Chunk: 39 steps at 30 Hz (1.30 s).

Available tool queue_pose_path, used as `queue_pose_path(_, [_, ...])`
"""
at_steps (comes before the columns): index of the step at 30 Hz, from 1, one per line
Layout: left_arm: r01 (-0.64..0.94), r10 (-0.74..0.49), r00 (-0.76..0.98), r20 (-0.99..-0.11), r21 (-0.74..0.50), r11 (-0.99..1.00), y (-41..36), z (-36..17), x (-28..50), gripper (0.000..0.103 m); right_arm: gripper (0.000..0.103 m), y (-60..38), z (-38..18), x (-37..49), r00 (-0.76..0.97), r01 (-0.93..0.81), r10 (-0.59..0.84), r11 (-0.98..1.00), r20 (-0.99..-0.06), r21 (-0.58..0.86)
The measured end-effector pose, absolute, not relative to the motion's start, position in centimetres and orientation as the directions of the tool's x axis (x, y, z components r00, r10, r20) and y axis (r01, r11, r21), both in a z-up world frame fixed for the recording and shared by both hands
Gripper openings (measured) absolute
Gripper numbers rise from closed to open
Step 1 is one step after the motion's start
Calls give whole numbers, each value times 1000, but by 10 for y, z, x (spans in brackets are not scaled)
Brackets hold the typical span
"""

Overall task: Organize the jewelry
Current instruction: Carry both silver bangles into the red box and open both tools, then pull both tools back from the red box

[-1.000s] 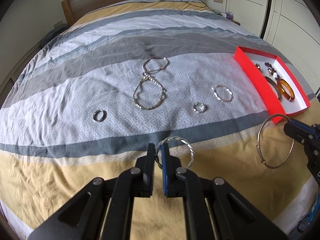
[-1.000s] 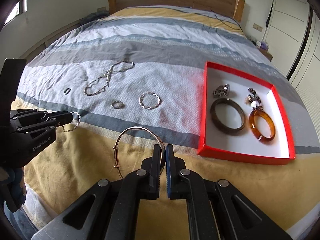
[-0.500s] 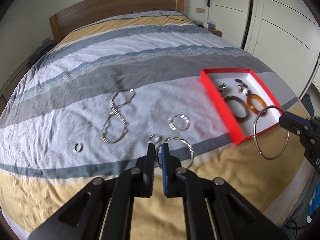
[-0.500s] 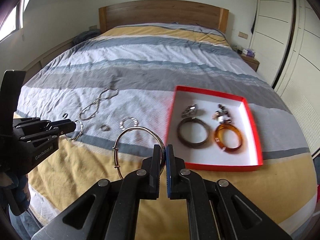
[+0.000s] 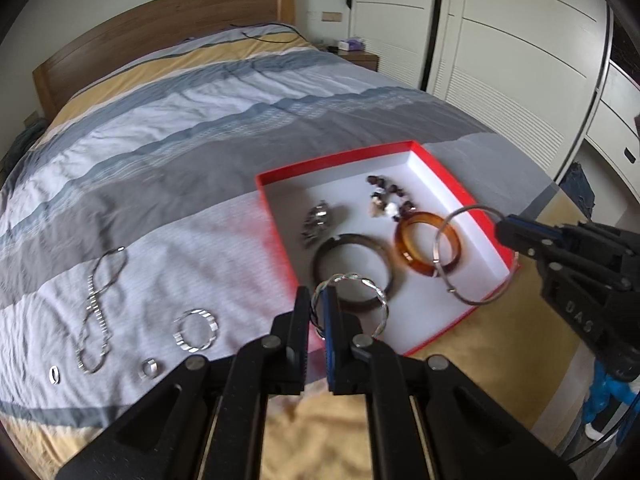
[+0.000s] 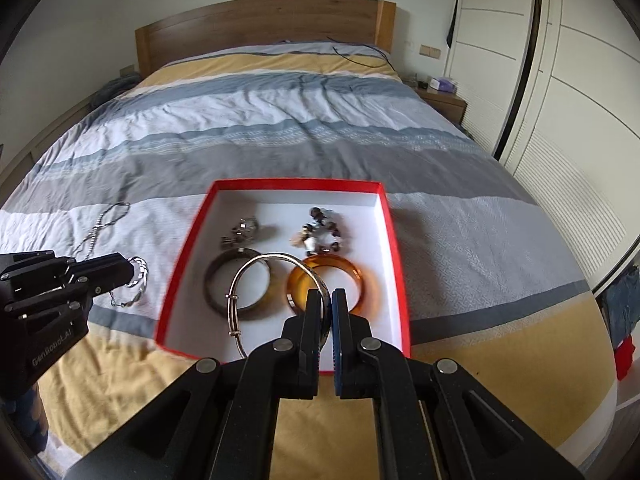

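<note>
My left gripper [image 5: 316, 316] pinches a twisted silver bangle [image 5: 360, 292], my right gripper [image 6: 327, 312] a thin plain silver bangle [image 6: 256, 280], both over the red shallow box [image 6: 394, 248]. I count 4 pieces boxed; a silver chain [image 5: 96, 304], another bangle and 2 small rings remain on the striped bedspread [image 5: 180, 168].

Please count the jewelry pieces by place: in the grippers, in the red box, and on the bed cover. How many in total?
Held in grippers: 2, twisted silver bangle and thin plain metal bangle
In the red cardboard box: 4, dark round bangle, amber bangle, silver clump, dark bead bracelet
On the striped bed cover: 4, silver chain, faceted silver bangle, 2 small silver rings
Total: 10
</note>
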<state>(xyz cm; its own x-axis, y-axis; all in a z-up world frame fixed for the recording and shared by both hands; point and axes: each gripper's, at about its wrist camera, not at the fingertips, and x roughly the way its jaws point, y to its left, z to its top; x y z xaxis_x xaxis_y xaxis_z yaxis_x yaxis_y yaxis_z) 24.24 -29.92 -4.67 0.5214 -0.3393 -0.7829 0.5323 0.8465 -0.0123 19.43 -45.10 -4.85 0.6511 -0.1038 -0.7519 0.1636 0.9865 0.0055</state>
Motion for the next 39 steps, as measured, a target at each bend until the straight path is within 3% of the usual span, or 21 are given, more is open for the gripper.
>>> queue_pose_path(9, [563,-294,451,-843,13,826,-339,-97,253,6,5,-471,-101,220,584,166,-97,986,-806,1])
queue_pose_path(18, [553,-282,448,-848,15,833,-338,-109,254,6,5,-477,-117,224,550,153,-95,988,-830,-12])
queue_pose_path(22, [554,-305,443,-843,-10,832,-336,-104,252,7,22,-483,-115,221,548,167,-83,986,-833,12])
queue_pose_path(24, [556,-311,444,-841,-14,831,-335,-100,249,8,26,-482,-110,217,559,161,-69,987,-827,27])
queue_pose_path(26, [560,-327,445,-834,-26,828,-332,-92,245,8,38,-478,-99,211,572,158,-78,987,-817,16])
queue_pose_path(30, [569,-359,463,-810,-39,822,-320,-68,231,8,41,-461,-65,194,584,183,-134,983,-800,-30])
queue_pose_path(35, [538,-373,499,-782,-58,841,-275,-34,203,16,58,-416,-11,151,610,213,-250,966,-752,-149])
queue_pose_path(39, [483,-352,533,-770,-65,873,-227,-11,180,18,60,-381,19,116,637,175,-254,967,-728,-184])
